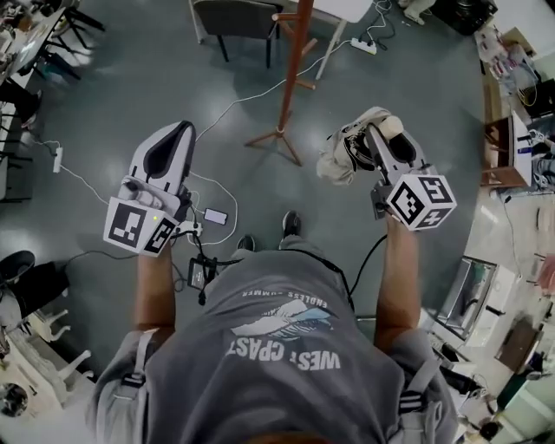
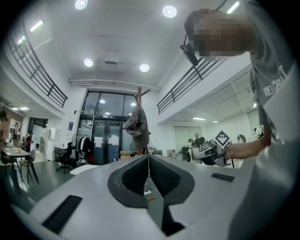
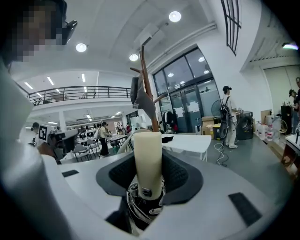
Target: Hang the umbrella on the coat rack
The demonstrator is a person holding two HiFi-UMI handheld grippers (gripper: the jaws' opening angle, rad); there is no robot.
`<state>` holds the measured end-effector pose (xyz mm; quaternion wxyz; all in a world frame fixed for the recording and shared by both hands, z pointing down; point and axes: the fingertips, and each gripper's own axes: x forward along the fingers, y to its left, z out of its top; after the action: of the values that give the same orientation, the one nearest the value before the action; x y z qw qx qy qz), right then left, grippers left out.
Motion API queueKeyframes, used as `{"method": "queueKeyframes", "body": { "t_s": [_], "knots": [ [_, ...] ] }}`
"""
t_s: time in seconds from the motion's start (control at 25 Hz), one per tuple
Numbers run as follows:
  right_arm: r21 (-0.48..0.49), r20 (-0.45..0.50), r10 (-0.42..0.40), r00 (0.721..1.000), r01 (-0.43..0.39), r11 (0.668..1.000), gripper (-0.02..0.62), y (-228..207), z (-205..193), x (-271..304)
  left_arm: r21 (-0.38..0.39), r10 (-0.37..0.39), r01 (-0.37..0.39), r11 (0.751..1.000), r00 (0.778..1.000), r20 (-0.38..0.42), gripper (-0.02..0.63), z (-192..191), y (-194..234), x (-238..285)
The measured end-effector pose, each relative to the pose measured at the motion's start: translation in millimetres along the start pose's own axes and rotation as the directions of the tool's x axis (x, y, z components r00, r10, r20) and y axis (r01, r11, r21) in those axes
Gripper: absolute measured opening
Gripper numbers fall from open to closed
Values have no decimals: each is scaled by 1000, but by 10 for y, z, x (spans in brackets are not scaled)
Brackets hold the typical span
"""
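Observation:
A folded umbrella [image 1: 345,149], pale canopy with dark trim and a cream handle [image 3: 148,159], hangs from my right gripper [image 1: 382,135], whose jaws are shut on the handle. The handle stands upright between the pads [image 3: 174,176] in the right gripper view. The wooden coat rack [image 1: 292,78] stands on the floor ahead, between the two grippers and beyond them. A grey garment [image 2: 136,123] hangs near its top; the rack [image 3: 148,98] also shows beyond the handle. My left gripper [image 1: 177,132] is shut with nothing between its jaws [image 2: 149,162].
A dark chair [image 1: 234,17] and a white table leg [image 1: 331,48] stand behind the rack. A power strip [image 1: 364,45], cables and a phone [image 1: 215,216] lie on the grey floor. Cluttered benches [image 1: 520,130] line the right side. A person [image 3: 228,117] stands far off.

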<state>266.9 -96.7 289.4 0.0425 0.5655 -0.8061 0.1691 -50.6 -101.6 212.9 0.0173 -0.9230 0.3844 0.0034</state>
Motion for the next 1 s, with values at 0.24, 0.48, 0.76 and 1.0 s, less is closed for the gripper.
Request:
{"method": "queueKeyframes", "body": {
  "t_s": [0.24,0.48,0.76,1.0],
  "knots": [
    [-3,-54,38,998,-38,999,173,-185,-230,564,-7,97,-98,995,995,-30,21,-124,191,-126],
    [3,-91,56,994,-55,998,175,-401,-442,1017,-16,161,-163,987,985,-68,21,-272,328,-151],
    [22,-140,59,988,-57,998,175,-606,-823,1423,-17,196,-199,980,975,-106,21,-381,369,-179],
    [37,-176,52,983,-46,998,175,-765,-1162,1753,-29,222,-229,973,964,-146,21,-555,401,-235]
  ]
}}
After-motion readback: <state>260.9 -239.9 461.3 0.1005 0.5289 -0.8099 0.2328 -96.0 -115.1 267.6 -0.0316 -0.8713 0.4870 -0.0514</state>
